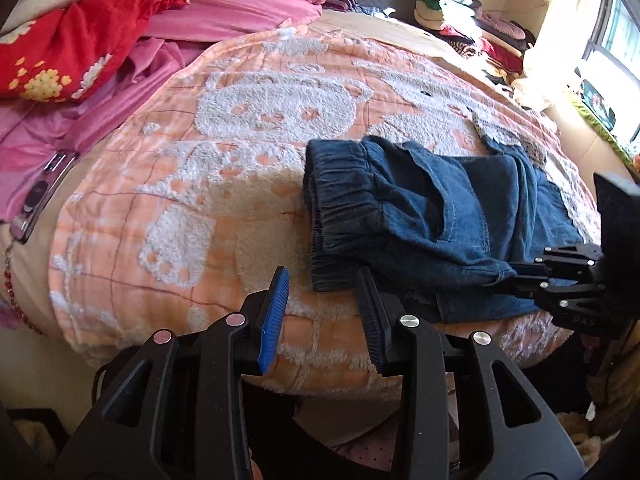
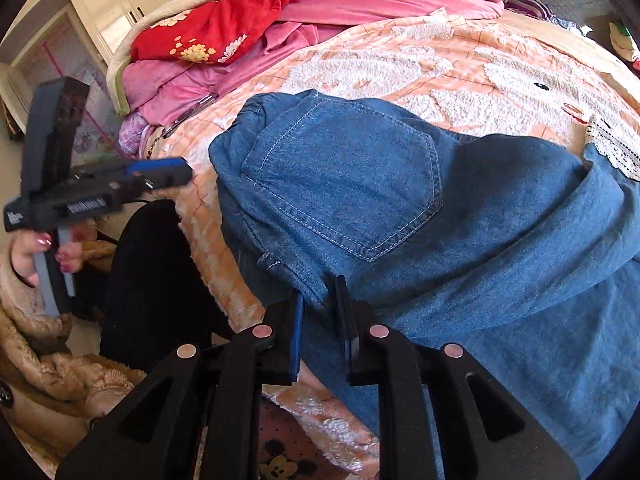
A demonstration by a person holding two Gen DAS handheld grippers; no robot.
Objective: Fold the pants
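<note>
Denim pants point(image 2: 400, 208), one pair, hem pinched by right hand-held gripper point(image 2: 320, 304); left hand-held gripper point(image 1: 322, 284) spread, empty.

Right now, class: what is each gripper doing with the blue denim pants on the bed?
Left gripper: open, holding nothing, beside the elastic waistband.
Right gripper: shut on a folded edge of the blue denim pants.

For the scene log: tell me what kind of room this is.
Most likely a bedroom in a home: a bed spread with a peach fleece blanket, pink bedding heaped at its far end, and folded clothes stacked near a window.
</note>
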